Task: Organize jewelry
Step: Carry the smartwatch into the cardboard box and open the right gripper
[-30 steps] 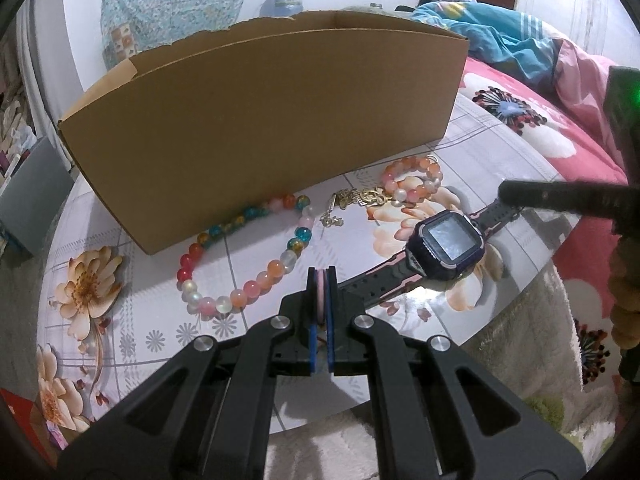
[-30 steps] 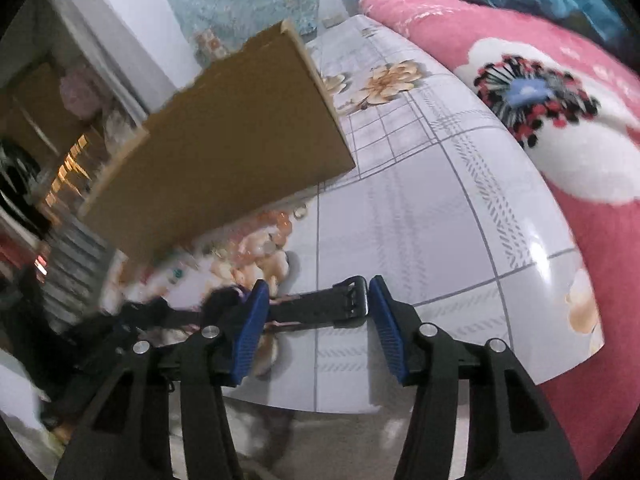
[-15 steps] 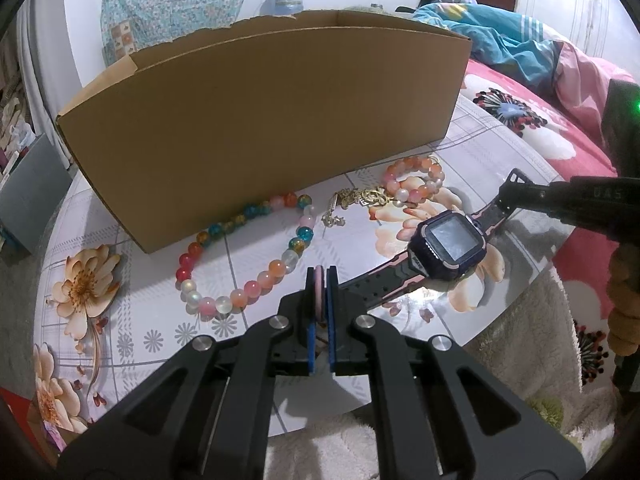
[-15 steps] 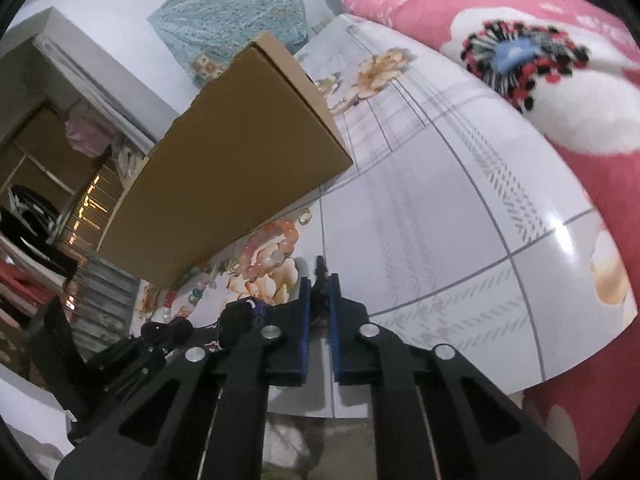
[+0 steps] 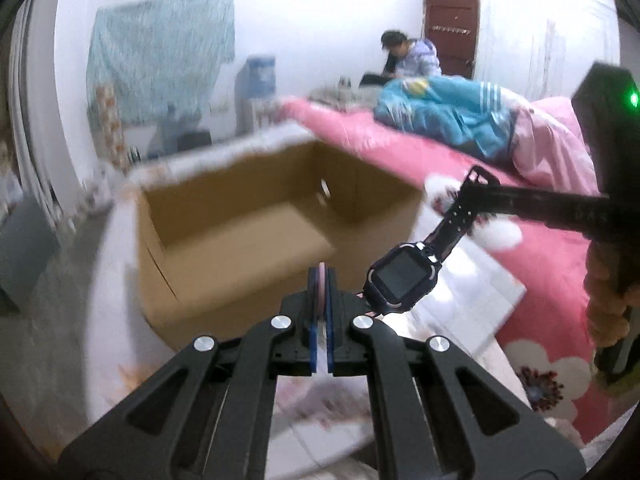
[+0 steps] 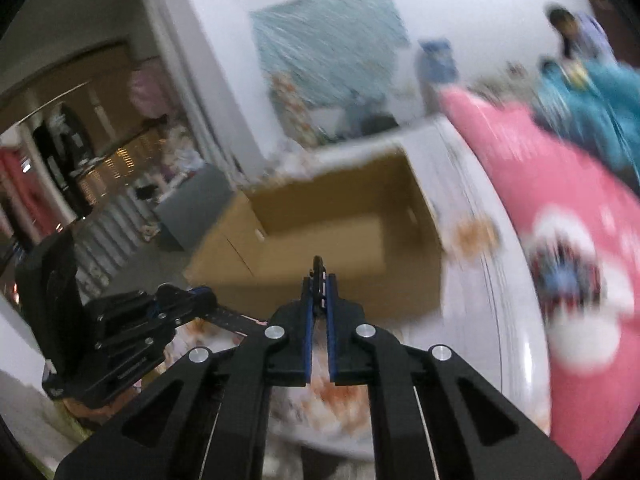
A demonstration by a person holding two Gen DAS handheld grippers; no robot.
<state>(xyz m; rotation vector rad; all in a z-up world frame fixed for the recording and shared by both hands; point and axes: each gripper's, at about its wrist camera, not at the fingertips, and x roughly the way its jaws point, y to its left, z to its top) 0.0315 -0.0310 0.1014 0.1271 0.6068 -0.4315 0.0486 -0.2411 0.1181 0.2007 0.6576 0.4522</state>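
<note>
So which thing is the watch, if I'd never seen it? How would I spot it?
Find the big open brown cardboard box in front of the pink flowered bed cover. Just to its right in the left wrist view, the dark square-faced smartwatch hangs in the air, stretched between the left gripper and the right gripper, each shut on a strap end. Nothing else there has a screen.

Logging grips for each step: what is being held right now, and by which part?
The watch hangs between both: the left hand-held gripper pinches one strap end, the right hand-held gripper the other strap end.
</note>
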